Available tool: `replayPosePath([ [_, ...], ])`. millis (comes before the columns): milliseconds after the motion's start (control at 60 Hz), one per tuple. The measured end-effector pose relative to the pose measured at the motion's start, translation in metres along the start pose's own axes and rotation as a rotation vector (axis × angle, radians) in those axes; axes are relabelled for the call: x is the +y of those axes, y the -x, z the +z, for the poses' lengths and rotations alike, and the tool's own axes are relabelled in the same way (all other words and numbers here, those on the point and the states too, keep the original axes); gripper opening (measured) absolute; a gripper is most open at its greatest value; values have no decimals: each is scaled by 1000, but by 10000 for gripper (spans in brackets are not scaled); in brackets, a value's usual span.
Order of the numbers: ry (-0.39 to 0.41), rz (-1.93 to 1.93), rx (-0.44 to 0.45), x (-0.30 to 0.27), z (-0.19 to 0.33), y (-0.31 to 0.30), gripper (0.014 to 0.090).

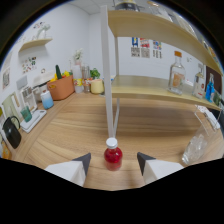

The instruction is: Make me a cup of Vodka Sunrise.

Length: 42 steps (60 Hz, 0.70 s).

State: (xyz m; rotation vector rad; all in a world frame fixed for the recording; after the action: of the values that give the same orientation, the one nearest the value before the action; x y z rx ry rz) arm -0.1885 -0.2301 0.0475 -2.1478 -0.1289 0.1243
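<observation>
The small red bottle (113, 155) with a white cap stands upright on the wooden surface (150, 130), between the two fingertips of the tongs (113, 163), with a visible gap on each side. The tongs are spread and pinch nothing. The red liquid is probably the syrup for the drink.

To grasp well, advance until the fingertips flank the bottle body below the cap, keep the bottle centred, and close evenly so that neither finger pushes it over first. Grip the body, not the cap; the bottle is narrow and likely tips easily.

A white post (109, 75) rises just behind the bottle and carries a shelf (160, 92); lift clear of it. A clear glass bottle (176, 75) stands on that shelf. A clear glass vessel (194, 147) rests on the surface beyond the right finger. Farther back, near the white wall, stand an orange pot (61, 87), a yellow cup (97, 86) and a blue-tinted container (47, 99). A black kettle (12, 132) sits at the far left.
</observation>
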Motion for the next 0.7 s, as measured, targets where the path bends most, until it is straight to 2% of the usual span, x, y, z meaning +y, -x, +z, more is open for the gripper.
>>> replayPosePath([
  [67, -26, 4, 5, -17, -21, -6, 867],
  [183, -116, 14, 3, -50, -63, -22, 864],
  [317, -213, 11, 33, -77, -114, -65, 866],
  [450, -207, 30, 84, -62, -148, -125, 863],
  [567, -154, 67, 129, -38, -166, -182, 862],
  [700, -162, 116, 186, -62, -195, -242, 854],
])
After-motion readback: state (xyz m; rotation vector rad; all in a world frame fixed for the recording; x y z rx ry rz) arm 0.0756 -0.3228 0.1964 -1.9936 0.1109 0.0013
